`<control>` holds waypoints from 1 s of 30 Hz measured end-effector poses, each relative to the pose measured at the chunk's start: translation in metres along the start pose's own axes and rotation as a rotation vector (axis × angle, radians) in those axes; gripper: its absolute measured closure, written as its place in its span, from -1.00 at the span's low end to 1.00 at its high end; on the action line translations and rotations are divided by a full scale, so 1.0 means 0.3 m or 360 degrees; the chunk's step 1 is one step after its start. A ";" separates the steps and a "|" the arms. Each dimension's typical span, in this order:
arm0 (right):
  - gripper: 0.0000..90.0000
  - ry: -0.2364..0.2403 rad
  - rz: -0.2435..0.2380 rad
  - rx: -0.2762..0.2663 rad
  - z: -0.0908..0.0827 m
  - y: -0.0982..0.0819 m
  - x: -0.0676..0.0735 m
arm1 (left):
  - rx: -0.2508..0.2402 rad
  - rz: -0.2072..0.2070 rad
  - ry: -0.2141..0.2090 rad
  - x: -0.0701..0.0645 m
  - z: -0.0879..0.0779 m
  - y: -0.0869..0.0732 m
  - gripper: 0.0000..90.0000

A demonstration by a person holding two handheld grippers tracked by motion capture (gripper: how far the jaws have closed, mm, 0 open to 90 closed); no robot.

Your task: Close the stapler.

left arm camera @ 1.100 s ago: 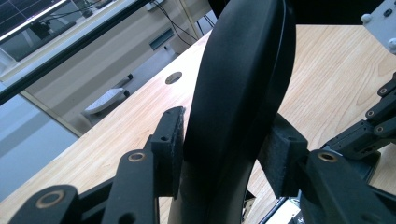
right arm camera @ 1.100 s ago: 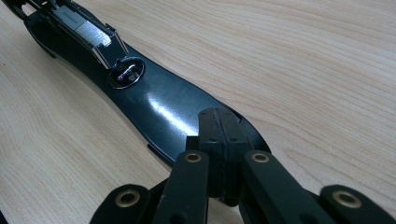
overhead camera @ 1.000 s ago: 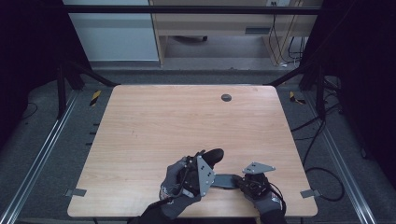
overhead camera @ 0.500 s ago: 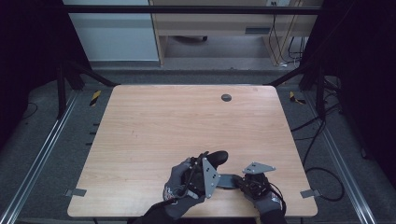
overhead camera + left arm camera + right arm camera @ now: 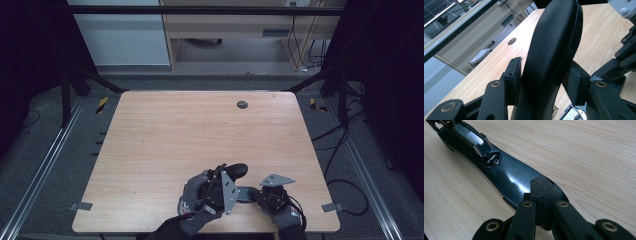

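The bench [image 5: 150,150] is a broad wooden top. All my work sits at its near edge, right in front of me.

The stapler [image 5: 239,172] lies there between my two hands, hinged open. Its glossy black base [image 5: 509,177] runs flat along the bench, with its long axis roughly side to side in the high view. Its rounded top arm [image 5: 551,50] rises up and away from the base.

My right gripper [image 5: 252,193] comes at the base from the right. Its jaws are clenched on the end of the base nearest them, pinning the stapler to the bench [image 5: 541,192].

My left gripper [image 5: 226,176] is nearer the raised arm. That arm stands straight up between its jaws [image 5: 544,77], lengthwise along them. These jaws have just been opening with the arm between them. The pads lie close on both sides of it, and I cannot tell whether they press on it or have let go.

What comes next turns on that fit. I judge the left hand can only draw back along the arm's length without knocking it sideways.

Smallest, the metal anvil plate [image 5: 492,160] sits on the base, and beyond it is the silver staple channel [image 5: 470,135].
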State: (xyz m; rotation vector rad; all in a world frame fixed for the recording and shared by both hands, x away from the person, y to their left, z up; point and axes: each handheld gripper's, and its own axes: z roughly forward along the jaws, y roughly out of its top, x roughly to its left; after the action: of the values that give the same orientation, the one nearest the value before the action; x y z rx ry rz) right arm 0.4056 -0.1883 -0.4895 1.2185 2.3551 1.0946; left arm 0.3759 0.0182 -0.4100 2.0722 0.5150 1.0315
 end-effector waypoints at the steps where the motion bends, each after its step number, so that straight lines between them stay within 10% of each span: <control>1: 1.00 0.0006 0.0014 0.0004 -0.001 0.000 0.001 | 0.0007 0.0012 0.0001 -0.007 0.004 0.000 0.15; 30: 1.00 0.0014 0.0010 -0.0014 0.000 -0.004 -0.005 | 0.0039 0.0124 -0.0026 -0.069 0.046 -0.007 0.10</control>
State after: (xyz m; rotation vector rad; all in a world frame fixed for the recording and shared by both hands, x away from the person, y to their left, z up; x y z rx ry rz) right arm 0.4059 -0.1897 -0.4905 1.2217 2.3518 1.1132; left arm 0.3747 0.0002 -0.4275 2.1353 0.4439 1.0571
